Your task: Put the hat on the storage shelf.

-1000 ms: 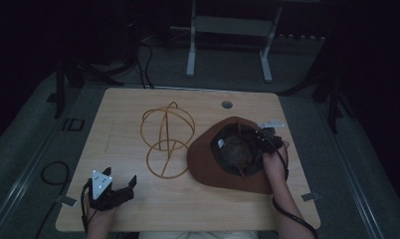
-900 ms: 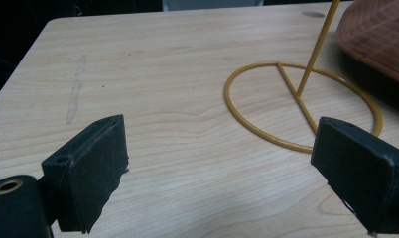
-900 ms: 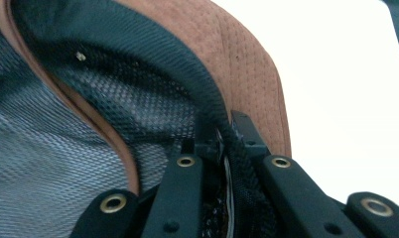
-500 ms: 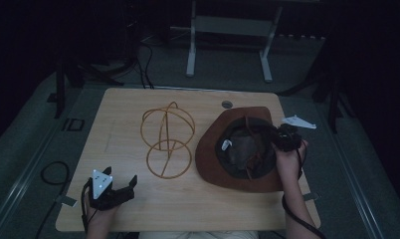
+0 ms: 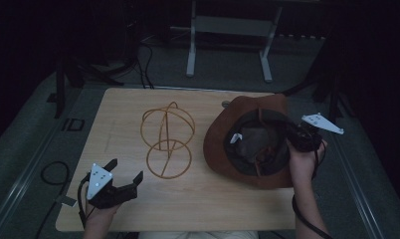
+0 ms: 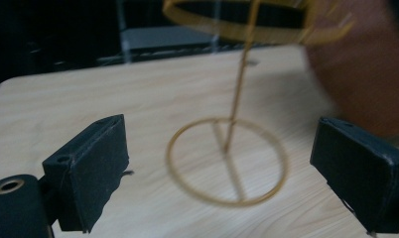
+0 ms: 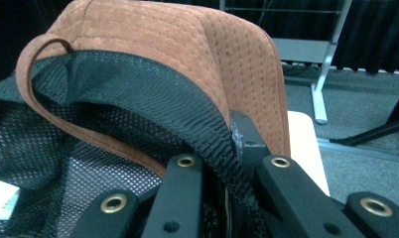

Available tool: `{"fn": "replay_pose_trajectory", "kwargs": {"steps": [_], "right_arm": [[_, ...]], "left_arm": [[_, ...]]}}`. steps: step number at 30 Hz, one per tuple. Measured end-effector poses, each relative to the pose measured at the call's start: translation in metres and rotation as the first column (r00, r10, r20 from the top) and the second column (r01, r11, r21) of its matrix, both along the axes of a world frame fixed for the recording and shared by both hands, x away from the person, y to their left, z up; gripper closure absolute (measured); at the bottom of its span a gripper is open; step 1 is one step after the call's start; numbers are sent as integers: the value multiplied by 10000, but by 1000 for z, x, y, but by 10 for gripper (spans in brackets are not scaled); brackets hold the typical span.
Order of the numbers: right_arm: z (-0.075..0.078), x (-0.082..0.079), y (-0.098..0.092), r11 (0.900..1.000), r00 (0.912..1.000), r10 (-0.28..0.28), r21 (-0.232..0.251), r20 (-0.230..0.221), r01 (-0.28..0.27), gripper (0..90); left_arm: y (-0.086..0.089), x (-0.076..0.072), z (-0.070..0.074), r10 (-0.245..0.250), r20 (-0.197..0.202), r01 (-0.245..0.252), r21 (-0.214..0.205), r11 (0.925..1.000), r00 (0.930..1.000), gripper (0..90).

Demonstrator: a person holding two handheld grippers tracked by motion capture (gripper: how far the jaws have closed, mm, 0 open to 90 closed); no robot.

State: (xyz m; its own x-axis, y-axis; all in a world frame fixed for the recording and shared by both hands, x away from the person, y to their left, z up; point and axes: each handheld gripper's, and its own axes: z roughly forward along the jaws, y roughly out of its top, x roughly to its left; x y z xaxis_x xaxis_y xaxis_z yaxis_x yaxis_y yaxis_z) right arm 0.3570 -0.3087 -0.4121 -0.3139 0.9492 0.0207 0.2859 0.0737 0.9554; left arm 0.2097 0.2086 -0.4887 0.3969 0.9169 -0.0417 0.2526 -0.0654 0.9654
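Jaws: right gripper (image 5: 293,135) pinches brown suede hat (image 5: 223,144) at its black mesh lining | left gripper (image 5: 122,175) wide apart, holding nothing | hat: just right of gold wire hat stand (image 5: 167,140), tipped up | stand: on wooden table (image 5: 208,199)

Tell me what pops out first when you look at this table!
The big brown hat on the right side of the table grabs the eye: it is upside down, tilted up, and the right claw is shut on its black mesh lining. Next comes the gold wire stand in the middle, a ball of hoops over a ring foot. The left claw hangs open at the near left corner, pointing at the stand.
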Motion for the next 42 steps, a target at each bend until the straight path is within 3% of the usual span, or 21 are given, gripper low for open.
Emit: {"fn": "replay_pose_trajectory", "kwargs": {"steps": [6, 9, 13, 18, 24, 31, 35, 37, 41, 42], "right_arm": [[8, -9, -1, 10000, 9996, 18, 14, 272, -18, 841], [9, -12, 1, 10000, 9992, 22, 60, 392, -25, 841], [11, -17, 4, 9999, 9987, 100, -108, 490, -95, 841], [11, -21, 6, 9996, 9985, 293, 14, 452, -294, 841], [13, -25, 6, 9992, 9980, 385, 25, 497, -387, 840], [16, -29, 6, 9988, 9969, 488, 26, 610, -490, 840], [16, -30, 6, 9989, 9969, 468, 70, 638, -473, 840], [16, -32, 6, 9987, 9965, 502, 40, 675, -506, 840], [16, -34, 6, 9985, 9961, 542, -12, 700, -542, 840], [16, -34, 5, 9986, 9962, 527, -23, 693, -527, 840]], "left_arm": [[-13, 2, 42, -307, 829, 260, 575, 9980, 9961, 89], [-24, 9, 58, -552, 1184, 478, 645, 9968, 9914, 111], [-40, 21, 70, -849, 1368, 720, 964, 9927, 9870, 111], [-62, 35, 77, -1258, 1276, 1102, 1229, 9863, 9838, 116], [-91, 44, 87, -1946, 1185, 1752, 1566, 9720, 9737, 116], [-129, 53, 90, -2729, 1126, 2529, 1652, 9533, 9554, 117], [-157, 56, 93, -3216, 1142, 2977, 1863, 9363, 9400, 118], [-170, 61, 94, -3360, 1355, 3084, 1902, 9321, 9321, 118], [-191, 74, 93, -3563, 1391, 3262, 1999, 9239, 9240, 137], [-196, 77, 93, -3528, 1353, 3225, 2035, 9244, 9259, 137]]}}
